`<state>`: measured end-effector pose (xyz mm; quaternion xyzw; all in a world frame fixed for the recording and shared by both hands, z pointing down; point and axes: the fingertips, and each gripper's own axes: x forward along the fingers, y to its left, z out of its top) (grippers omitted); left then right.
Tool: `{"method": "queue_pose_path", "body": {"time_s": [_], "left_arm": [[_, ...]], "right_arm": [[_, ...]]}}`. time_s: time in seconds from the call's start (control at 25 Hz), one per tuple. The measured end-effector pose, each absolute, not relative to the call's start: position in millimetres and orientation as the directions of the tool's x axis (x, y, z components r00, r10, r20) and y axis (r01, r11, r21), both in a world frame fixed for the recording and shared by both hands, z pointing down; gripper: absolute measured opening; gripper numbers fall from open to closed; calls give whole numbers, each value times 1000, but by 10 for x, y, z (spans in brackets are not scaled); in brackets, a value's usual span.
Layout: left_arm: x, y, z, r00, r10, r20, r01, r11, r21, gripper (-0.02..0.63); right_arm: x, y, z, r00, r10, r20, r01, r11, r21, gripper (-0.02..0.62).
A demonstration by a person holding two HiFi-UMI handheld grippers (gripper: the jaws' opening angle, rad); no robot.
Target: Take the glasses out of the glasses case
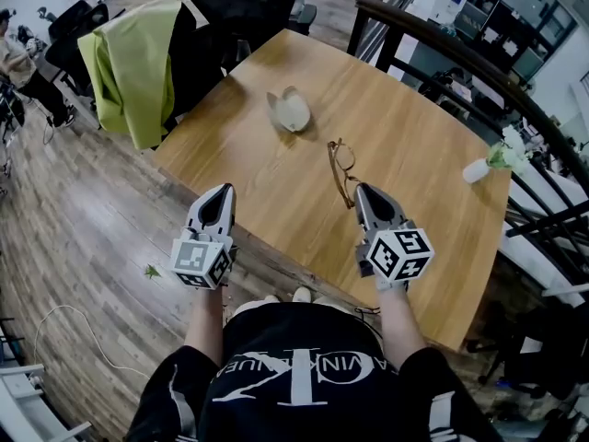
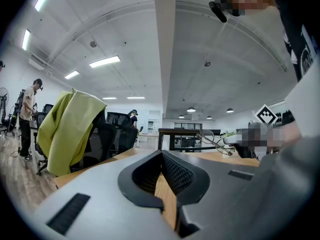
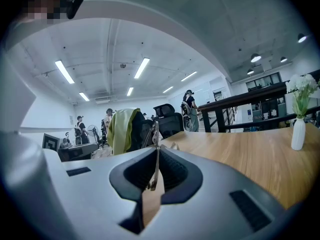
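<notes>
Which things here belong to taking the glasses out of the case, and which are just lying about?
Job: glasses, pinched in the right gripper; open glasses case on the table; left gripper, empty.
Lying about: flower vase; green jacket over a chair.

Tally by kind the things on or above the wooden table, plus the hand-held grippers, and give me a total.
Glasses case: 1
Glasses: 1
Vase with flowers: 1
Hand-held gripper: 2, left hand-held gripper and right hand-held gripper
Total: 5
</notes>
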<state>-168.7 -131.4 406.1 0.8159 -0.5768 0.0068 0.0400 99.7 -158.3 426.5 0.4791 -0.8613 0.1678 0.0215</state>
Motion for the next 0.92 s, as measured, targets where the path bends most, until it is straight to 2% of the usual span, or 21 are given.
{"method": "queue_pose_path", "body": {"time_s": [0.92], "left_arm": [[-1975,-1327,4173,349,-935,71,-937,-345,61,15]], "right_arm": [[824,-1503,4355,-516,-832,204,-843,453,-288,34]]}}
